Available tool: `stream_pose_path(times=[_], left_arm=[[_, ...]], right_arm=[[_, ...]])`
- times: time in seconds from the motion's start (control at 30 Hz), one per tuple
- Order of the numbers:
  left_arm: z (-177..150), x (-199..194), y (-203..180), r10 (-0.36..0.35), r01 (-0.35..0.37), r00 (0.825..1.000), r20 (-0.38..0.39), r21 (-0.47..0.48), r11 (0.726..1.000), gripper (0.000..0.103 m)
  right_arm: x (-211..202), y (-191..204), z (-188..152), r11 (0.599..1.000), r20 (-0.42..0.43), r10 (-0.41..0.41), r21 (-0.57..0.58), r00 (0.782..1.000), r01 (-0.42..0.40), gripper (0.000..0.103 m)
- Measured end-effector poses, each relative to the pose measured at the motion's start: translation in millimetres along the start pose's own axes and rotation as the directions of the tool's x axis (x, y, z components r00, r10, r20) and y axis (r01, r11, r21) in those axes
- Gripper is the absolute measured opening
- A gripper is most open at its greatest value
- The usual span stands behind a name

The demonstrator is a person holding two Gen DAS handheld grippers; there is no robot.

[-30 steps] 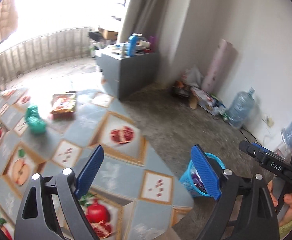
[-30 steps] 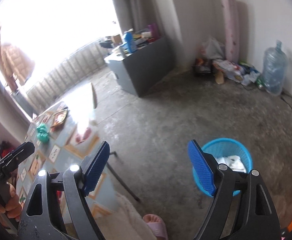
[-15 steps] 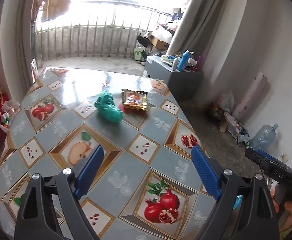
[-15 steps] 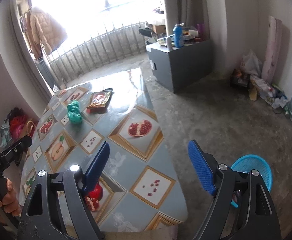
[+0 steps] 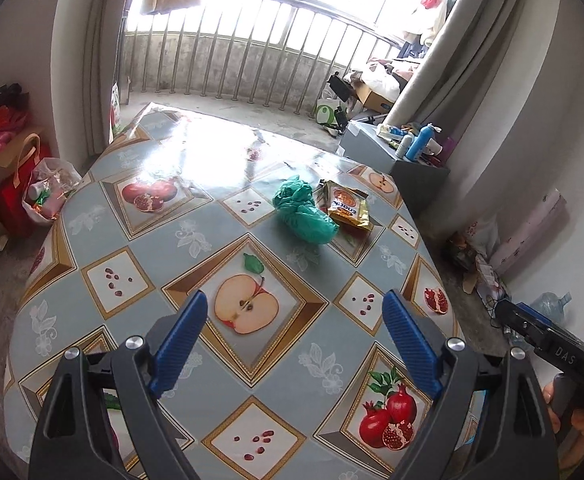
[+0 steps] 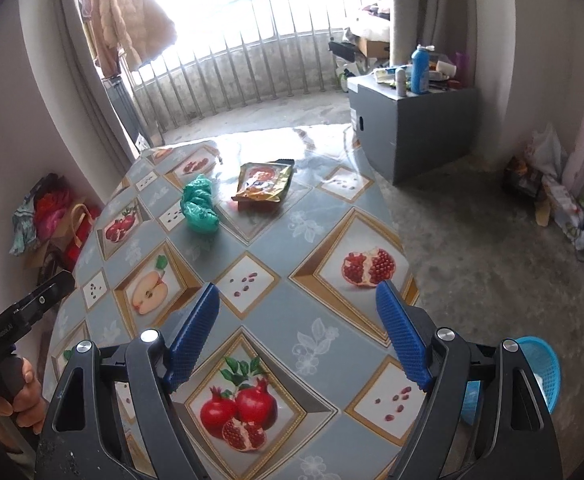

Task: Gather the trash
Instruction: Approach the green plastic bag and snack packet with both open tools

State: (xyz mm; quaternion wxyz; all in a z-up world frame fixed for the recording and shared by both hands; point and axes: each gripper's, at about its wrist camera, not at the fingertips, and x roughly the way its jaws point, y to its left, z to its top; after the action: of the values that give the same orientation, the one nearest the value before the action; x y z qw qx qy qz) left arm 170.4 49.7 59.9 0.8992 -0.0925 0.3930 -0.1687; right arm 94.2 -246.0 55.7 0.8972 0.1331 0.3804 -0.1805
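A crumpled green plastic bag (image 5: pixel 304 216) (image 6: pixel 199 210) and a yellow-orange snack packet (image 5: pixel 347 209) (image 6: pixel 264 182) lie side by side on the far half of a table with a fruit-print cloth (image 5: pixel 140 272) (image 6: pixel 323 240). My left gripper (image 5: pixel 292 344) is open and empty above the near part of the table. My right gripper (image 6: pixel 297 336) is open and empty above the near right part. A blue mesh trash basket (image 6: pixel 543 376) stands on the floor right of the table, partly hidden by my right gripper.
A grey cabinet (image 6: pixel 415 128) with bottles stands beyond the table. Bags (image 5: pixel 20 192) sit on the floor at the left. Clutter and a water jug (image 5: pixel 547 304) line the right wall. Balcony railing (image 5: pixel 252 68) is behind.
Both grippers have swung from the floor and basket round to face the table. The green bag and packet now lie ahead of them. Both stayed open.
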Motion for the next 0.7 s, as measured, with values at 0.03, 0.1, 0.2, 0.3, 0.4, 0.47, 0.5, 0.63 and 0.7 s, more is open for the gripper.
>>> stream_pose_path(times=[0.03,0.1,0.2,0.3,0.4,0.47,0.5,0.63,0.7], left_arm=[[0,2,2,0.001,-0.001,1.0,-0.004,-0.006,1.0,0.087],[-2,5,6,0.002,-0.002,1.0,-0.013,-0.015,1.0,0.087],[-3,9,11,0.003,-0.003,1.0,-0.025,-0.029,1.0,0.087],[-3,11,13,0.004,-0.005,1.0,-0.028,-0.035,0.999,0.087],[-2,11,15,0.004,-0.005,1.0,-0.028,-0.036,0.999,0.087],[-1,11,17,0.006,-0.007,1.0,-0.022,-0.039,0.999,0.087],[-1,11,18,0.007,-0.008,1.0,-0.022,-0.042,0.999,0.087],[-2,11,22,0.008,-0.009,1.0,-0.023,-0.054,0.998,0.087],[-3,12,23,0.009,-0.01,1.0,-0.025,-0.056,0.998,0.087]], right_arm=[[2,2,0,1.0,-0.005,0.001,-0.003,1.0,-0.001,0.077],[5,6,0,1.0,-0.01,0.001,-0.006,1.0,-0.001,0.077],[7,9,1,1.0,-0.019,0.001,-0.01,1.0,-0.001,0.077],[10,9,2,1.0,-0.026,-0.003,-0.007,1.0,0.003,0.077],[11,10,3,1.0,-0.027,-0.005,0.002,1.0,0.005,0.077],[11,10,3,1.0,-0.026,-0.006,0.006,1.0,0.006,0.077],[11,10,3,1.0,-0.026,-0.005,0.005,1.0,0.005,0.077],[13,10,3,1.0,-0.034,-0.008,0.004,0.999,0.009,0.077],[15,11,3,1.0,-0.04,-0.009,0.004,0.999,0.009,0.077]])
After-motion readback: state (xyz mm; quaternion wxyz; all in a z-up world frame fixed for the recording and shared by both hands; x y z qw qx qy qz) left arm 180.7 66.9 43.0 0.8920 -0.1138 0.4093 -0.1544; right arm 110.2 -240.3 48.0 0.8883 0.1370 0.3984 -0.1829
